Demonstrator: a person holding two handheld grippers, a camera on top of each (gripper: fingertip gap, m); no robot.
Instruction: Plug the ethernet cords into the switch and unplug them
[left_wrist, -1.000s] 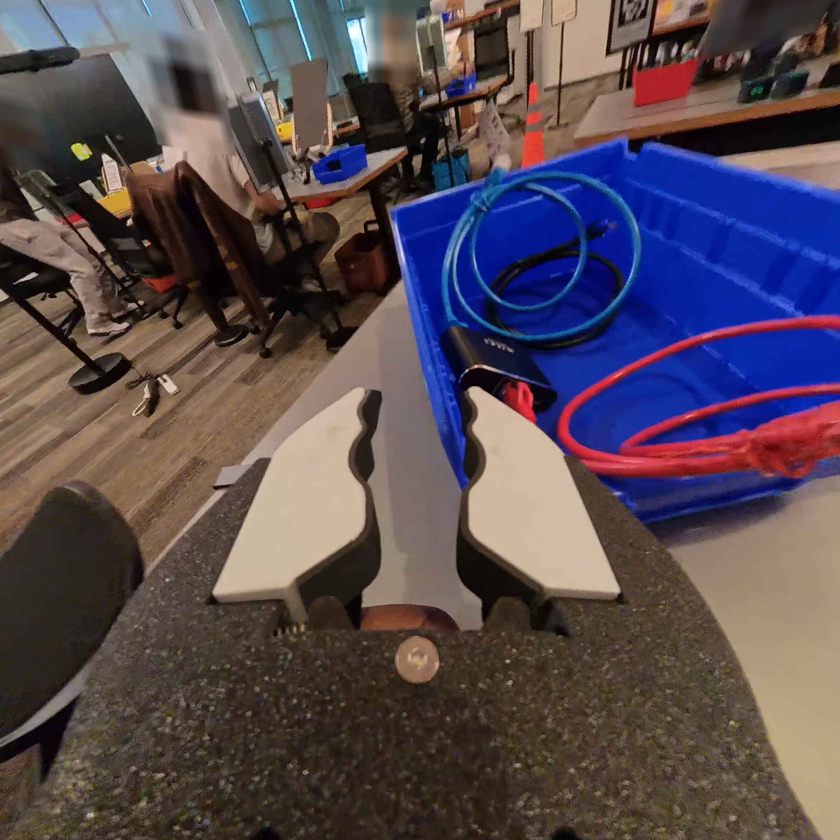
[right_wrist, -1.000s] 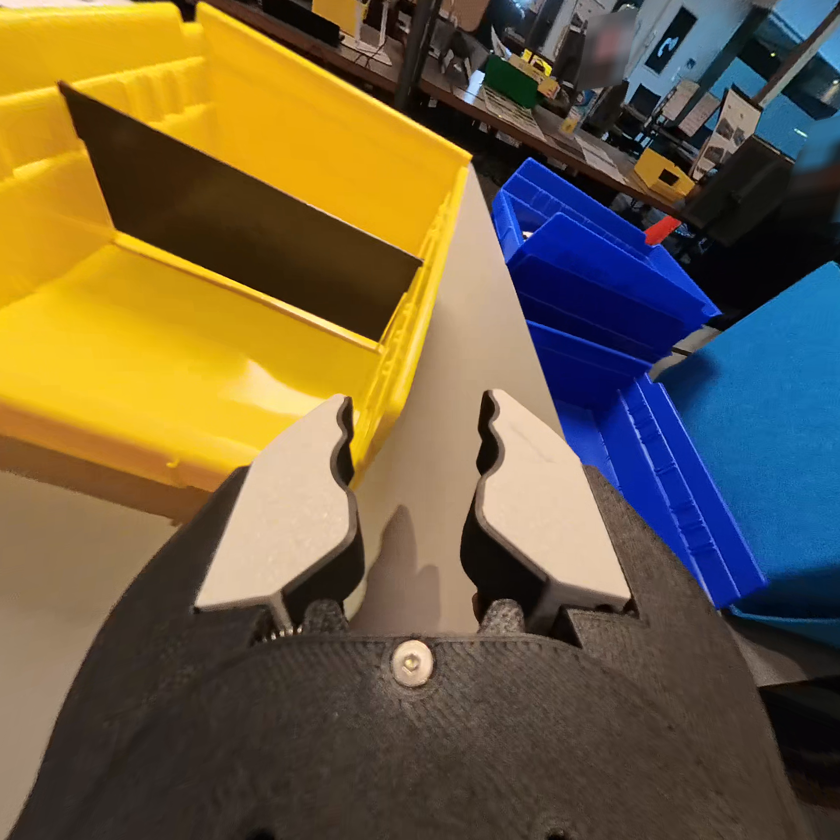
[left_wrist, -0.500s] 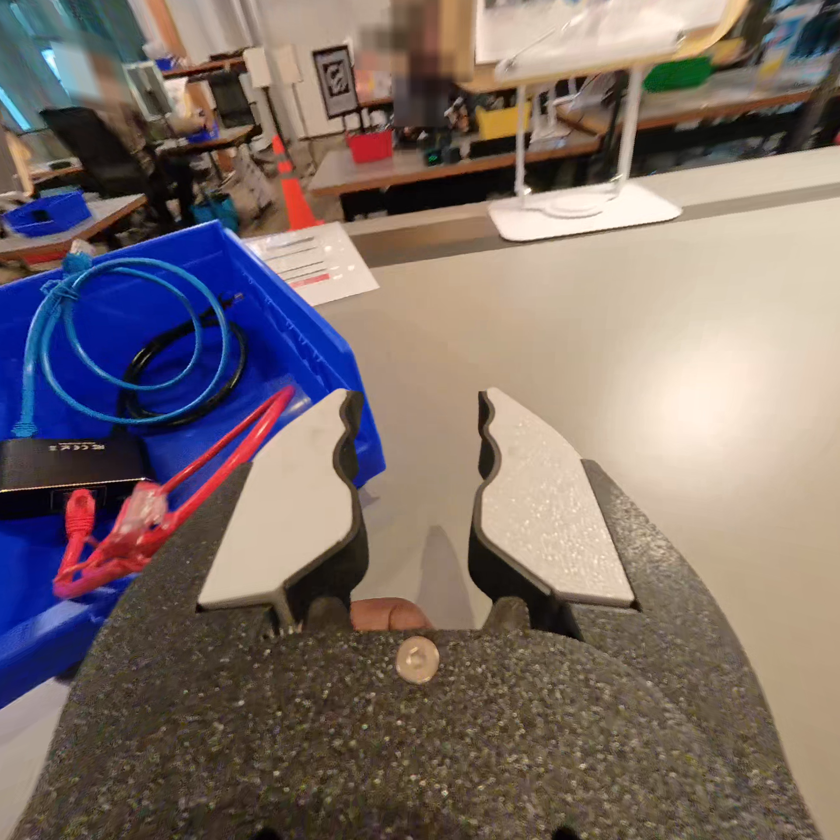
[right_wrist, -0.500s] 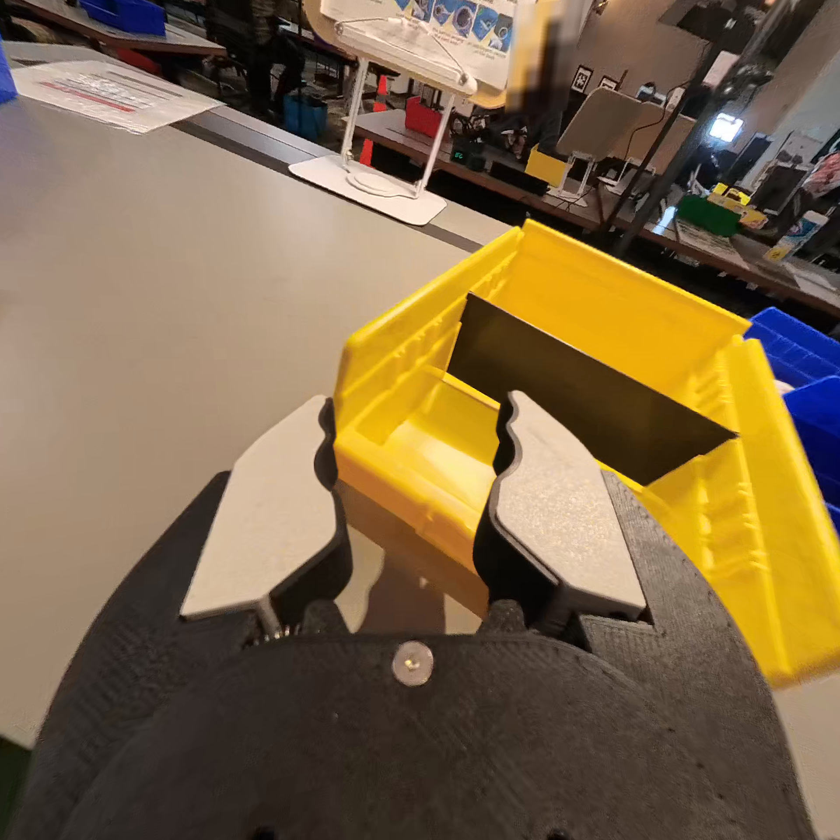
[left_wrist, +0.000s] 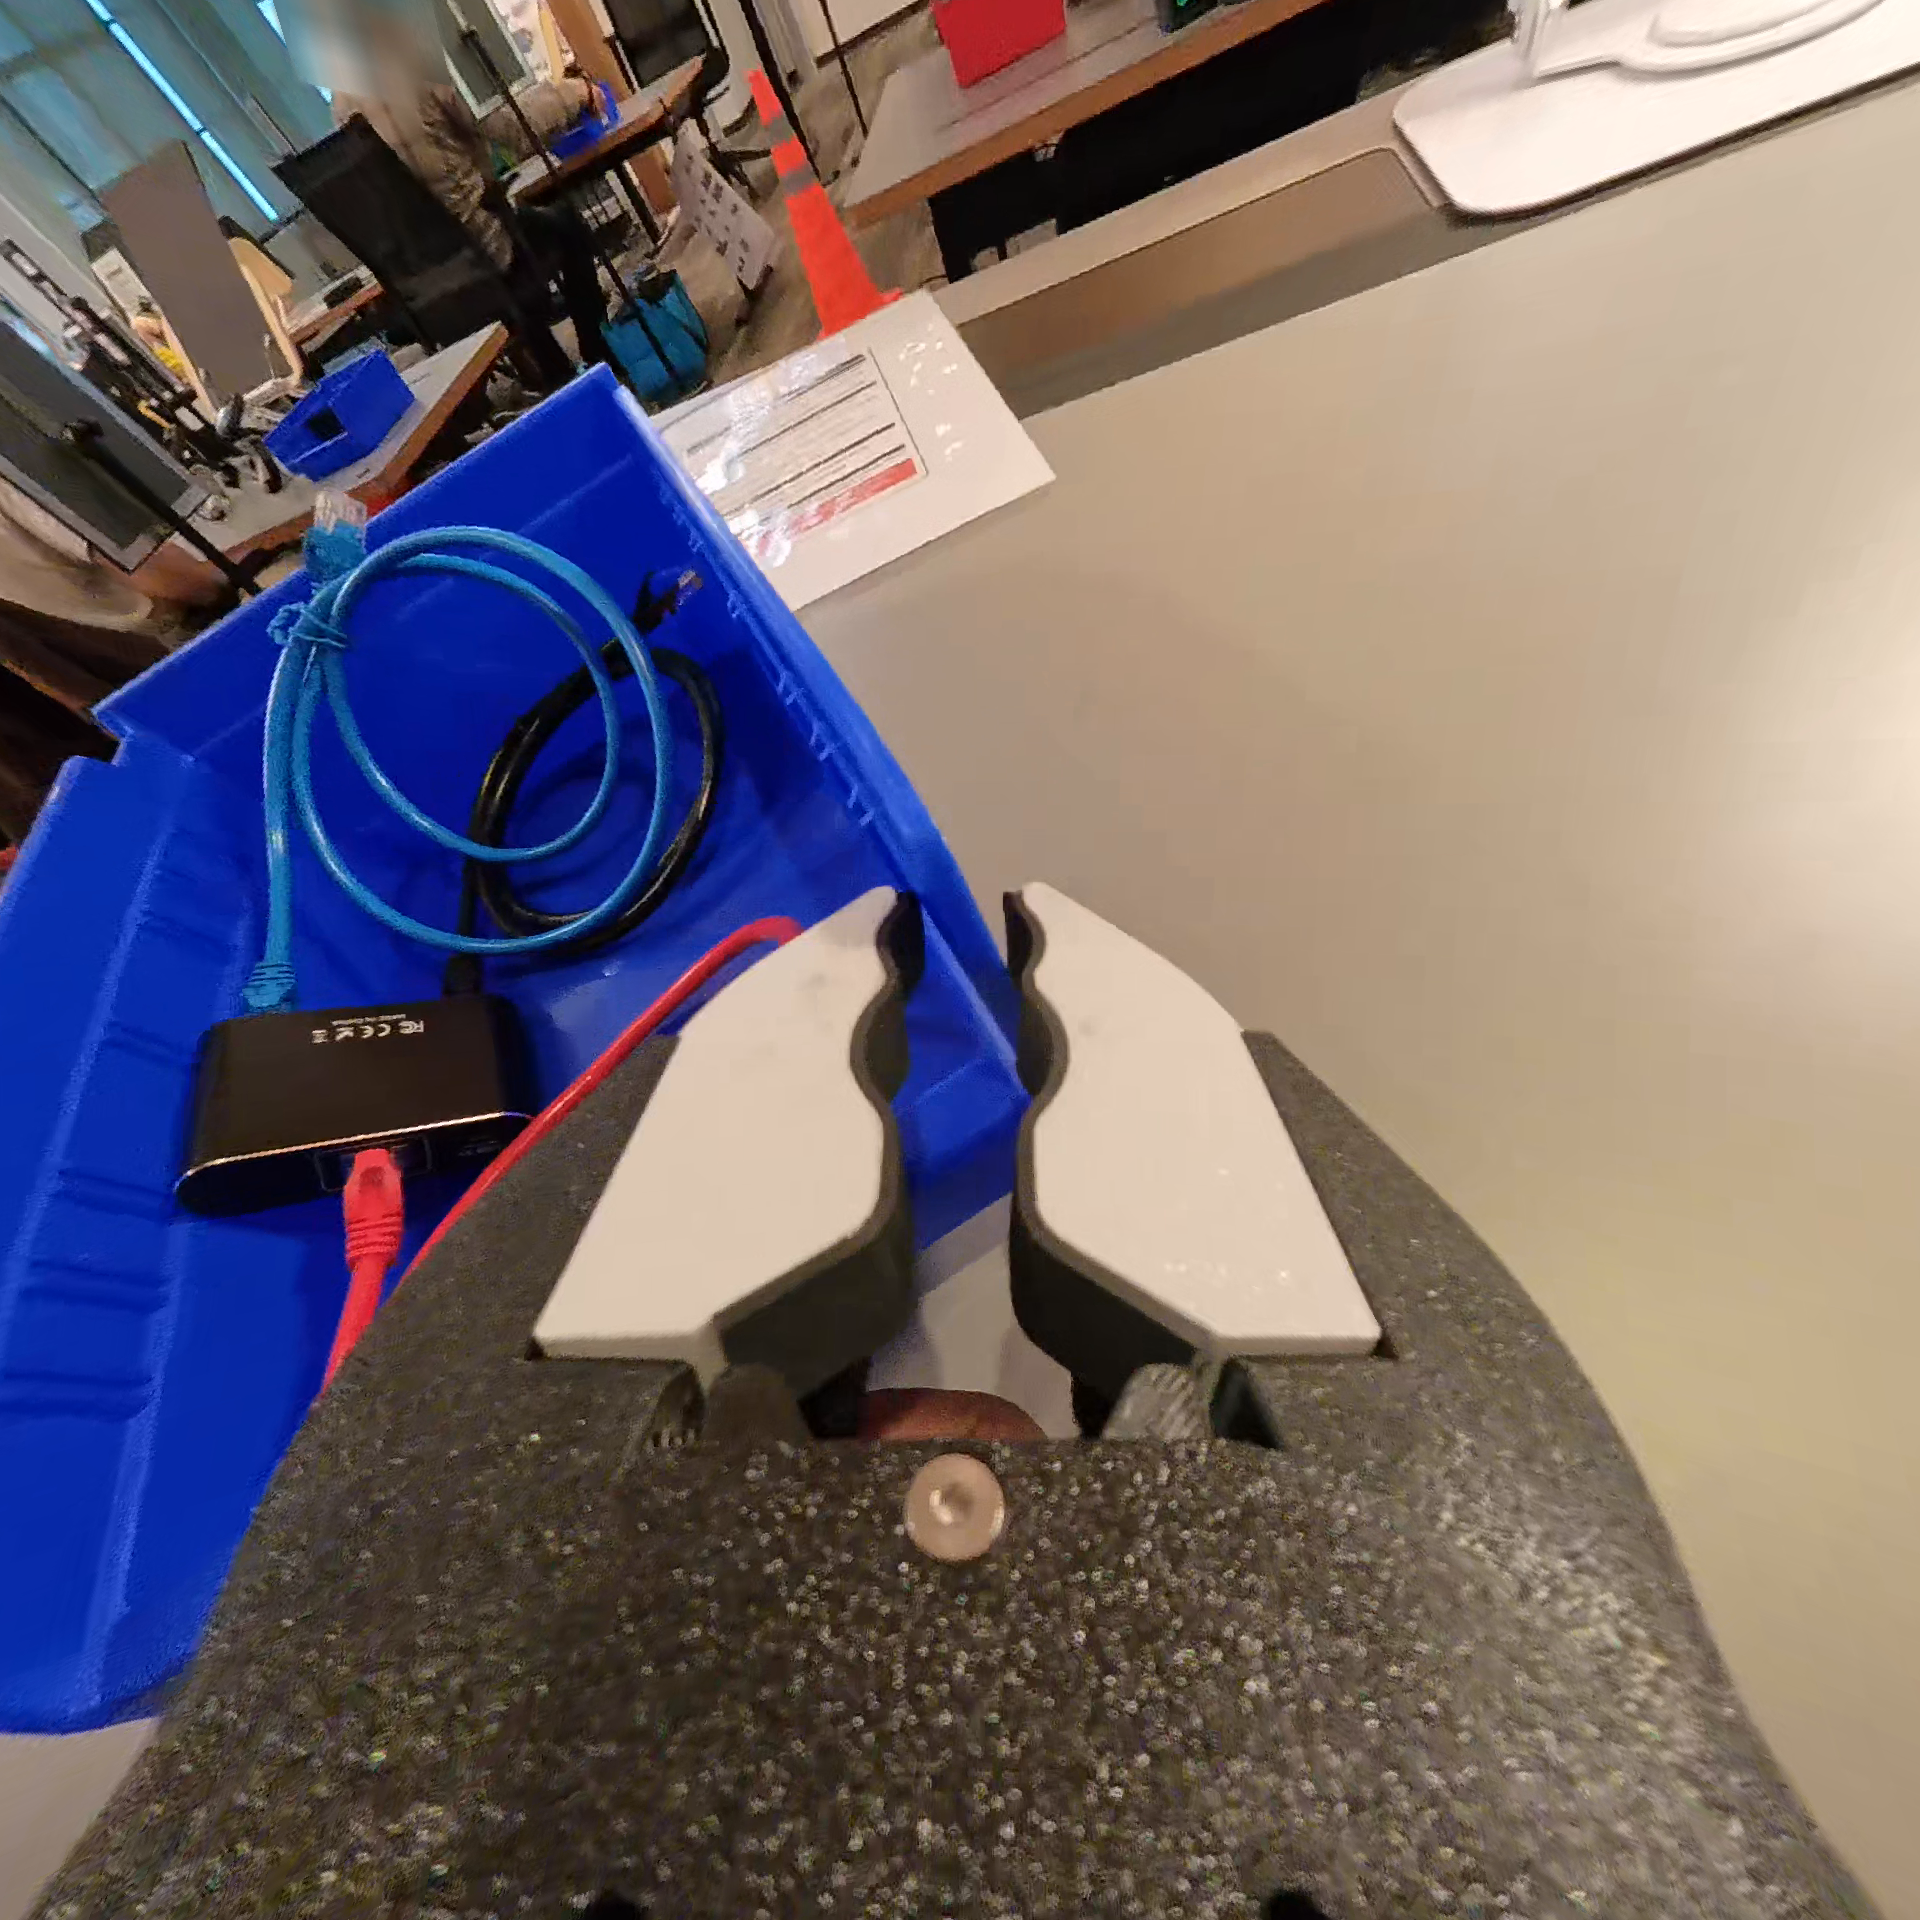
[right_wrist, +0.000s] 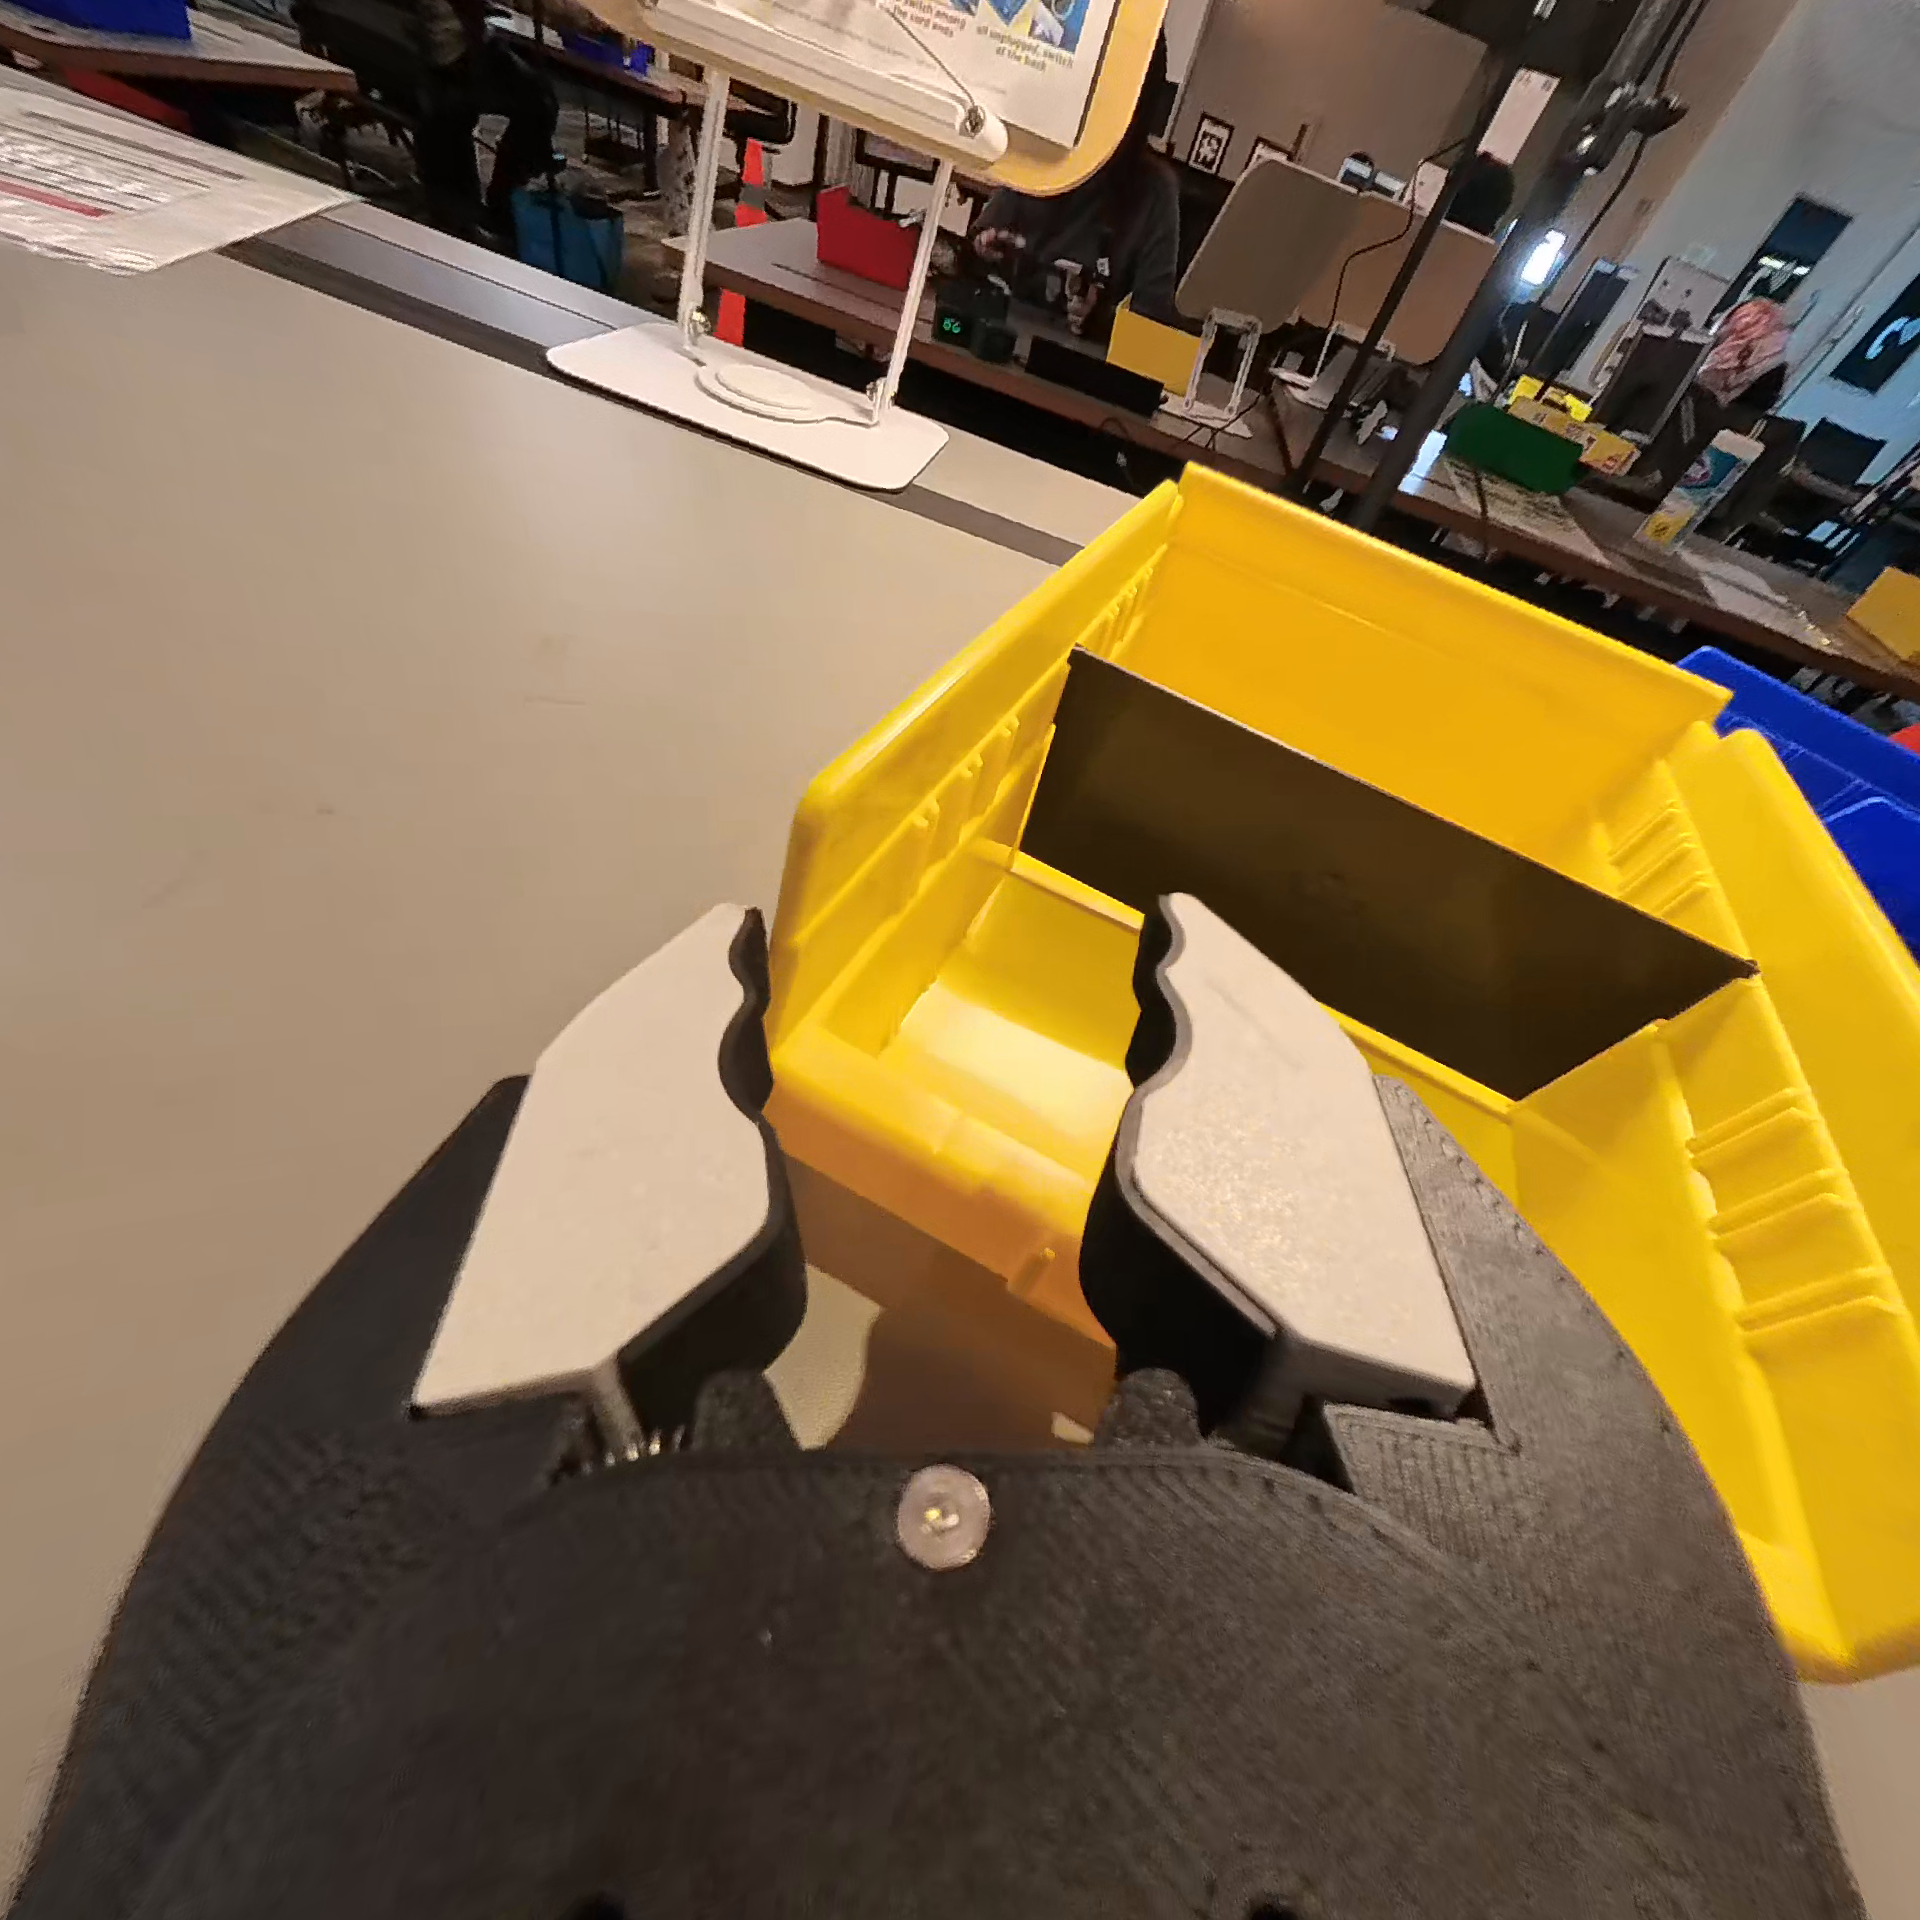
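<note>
Here, grey table (left_wrist: 1455, 727) carries blue bin (left_wrist: 125, 1299) and yellow bin (right_wrist: 1403, 665) with black divider (right_wrist: 1351, 914). Left gripper (left_wrist: 961, 914) tilted over blue bin's right wall, jaws narrowly parted, empty. Right gripper (right_wrist: 951, 925) faces yellow bin's near corner, jaws apart, empty. In blue bin: black switch (left_wrist: 353, 1091), red cord (left_wrist: 369, 1216) plugged in front, blue cord (left_wrist: 457, 727) and black cord (left_wrist: 592, 810) coiled behind.

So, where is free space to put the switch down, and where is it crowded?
The grey table is bare between the blue bin and the yellow bin, up to the white stand base and paper sheet. The blue bin is crowded: switch, red cord, blue cord, black cord.
</note>
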